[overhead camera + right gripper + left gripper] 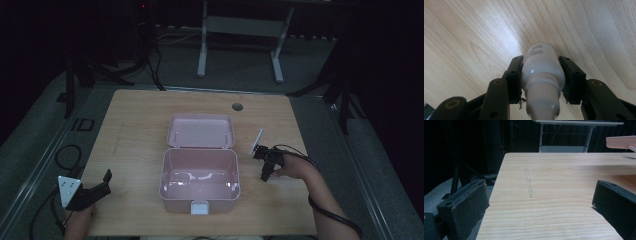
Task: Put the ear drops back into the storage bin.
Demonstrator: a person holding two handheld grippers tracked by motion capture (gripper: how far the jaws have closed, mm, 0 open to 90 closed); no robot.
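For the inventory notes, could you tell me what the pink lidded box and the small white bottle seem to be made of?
The pink lidded box looks like glossy moulded plastic: light glints on its inner floor. The small white bottle also seems smooth plastic, with a ribbed cap and a soft sheen.

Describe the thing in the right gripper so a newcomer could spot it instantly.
Start at the open pink box in the middle of the wooden table, then look just right of it to the right gripper. Clamped between its jaws is a small white bottle with a ribbed cap and tiny printed text.
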